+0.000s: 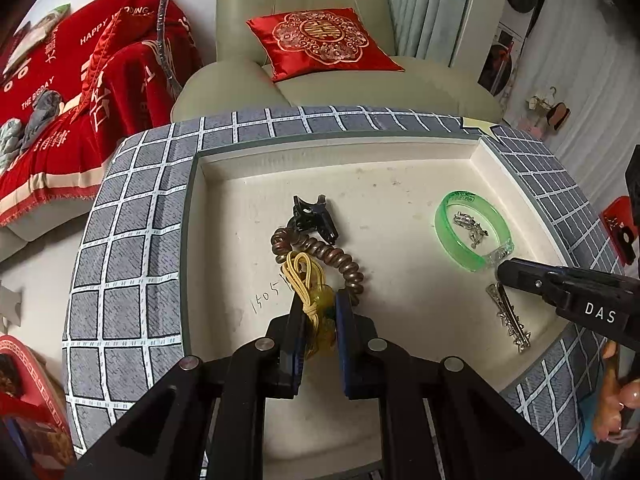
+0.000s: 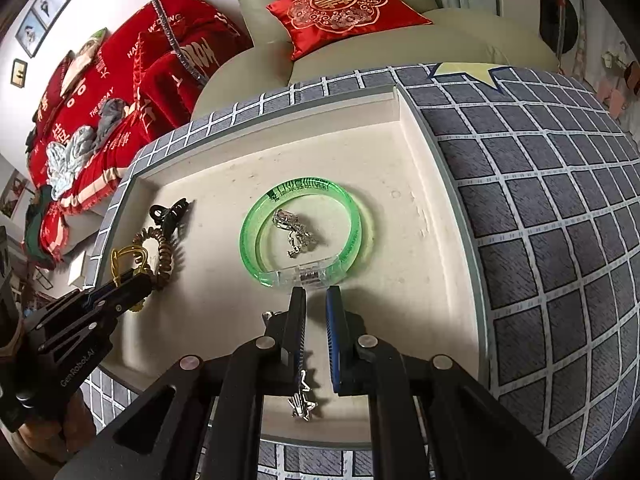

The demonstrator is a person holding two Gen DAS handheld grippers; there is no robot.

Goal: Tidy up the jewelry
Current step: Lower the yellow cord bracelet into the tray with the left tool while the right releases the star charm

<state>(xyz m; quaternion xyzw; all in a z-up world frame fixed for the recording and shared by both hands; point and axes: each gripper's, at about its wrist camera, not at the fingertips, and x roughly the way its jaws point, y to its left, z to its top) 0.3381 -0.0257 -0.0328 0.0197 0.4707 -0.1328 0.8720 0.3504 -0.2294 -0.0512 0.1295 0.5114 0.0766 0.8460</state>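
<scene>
A cream tray point(image 1: 224, 216) point(image 2: 416, 216) holds the jewelry. My left gripper point(image 1: 318, 300) is shut on a yellow pendant with a yellow cord point(image 1: 316, 312), also in the right wrist view point(image 2: 128, 258). A brown spiral hair tie point(image 1: 344, 264) point(image 2: 166, 248) and a black claw clip point(image 1: 314, 216) point(image 2: 170, 210) lie just beyond it. My right gripper point(image 2: 316, 294) point(image 1: 500, 274) is open and empty, just short of the clear clasp of a green bangle point(image 2: 300, 232) point(image 1: 472, 228). Silver earrings point(image 2: 294, 234) point(image 1: 470, 226) lie inside the bangle. A silver hair clip point(image 1: 510, 320) point(image 2: 302, 400) lies under the right gripper.
The tray sits on a grey grid-patterned cloth point(image 1: 120, 248) point(image 2: 552, 240). Behind it stands a beige armchair point(image 1: 320, 80) with a red cushion point(image 1: 320, 40). A sofa with a red blanket point(image 1: 80, 100) is at the left.
</scene>
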